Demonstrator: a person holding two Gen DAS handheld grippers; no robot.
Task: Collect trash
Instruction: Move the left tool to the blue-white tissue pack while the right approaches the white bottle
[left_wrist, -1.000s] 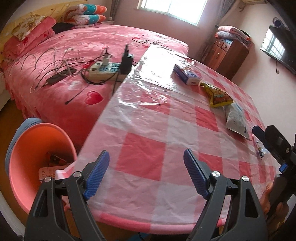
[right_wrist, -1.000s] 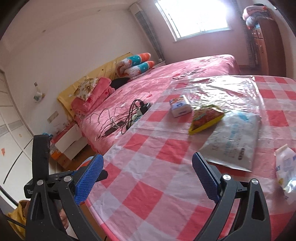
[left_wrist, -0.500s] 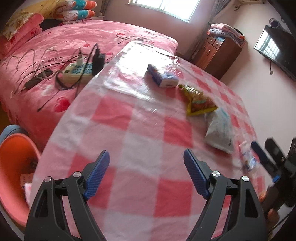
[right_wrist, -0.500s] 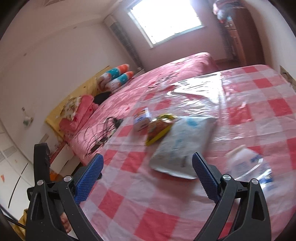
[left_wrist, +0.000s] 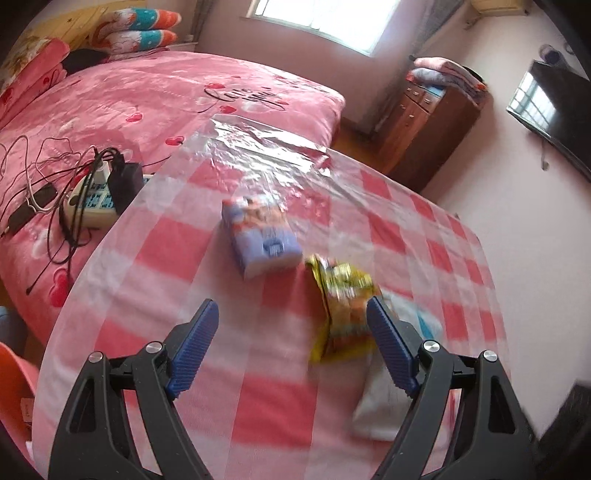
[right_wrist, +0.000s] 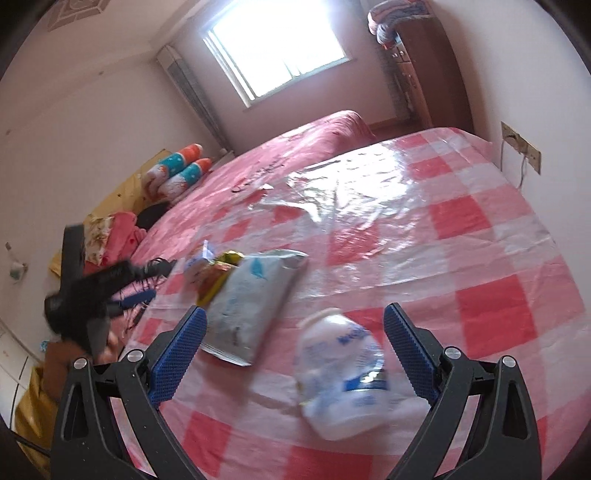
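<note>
Trash lies on a table under a pink-and-white checked cloth (left_wrist: 173, 243). My left gripper (left_wrist: 291, 308) is open above the cloth. A purple-and-white tissue pack (left_wrist: 262, 240) lies just ahead of it. A yellow snack bag (left_wrist: 343, 306) lies by its right finger. A white bag (left_wrist: 384, 384) is partly hidden behind that finger. My right gripper (right_wrist: 295, 312) is open, and a crumpled white bottle with blue print (right_wrist: 340, 369) lies between its fingers, untouched. The white bag (right_wrist: 255, 299), the snack bag (right_wrist: 216, 277) and the tissue pack (right_wrist: 199, 260) lie further left, near the blurred left gripper (right_wrist: 122, 301).
An orange bin (left_wrist: 11, 373) shows at the lower left edge, below the table. A pink bed (left_wrist: 147, 96) carries a power strip with tangled cables (left_wrist: 96, 192). A wooden cabinet (left_wrist: 436, 122) and a wall TV (left_wrist: 554, 114) stand behind. A wall socket (right_wrist: 521, 146) is by the table's far right.
My left gripper has moved forward over the table, toward the tissue pack and snack bag; the bin slid almost out of view. My right gripper swung over to the white bottle. Both stayed open.
</note>
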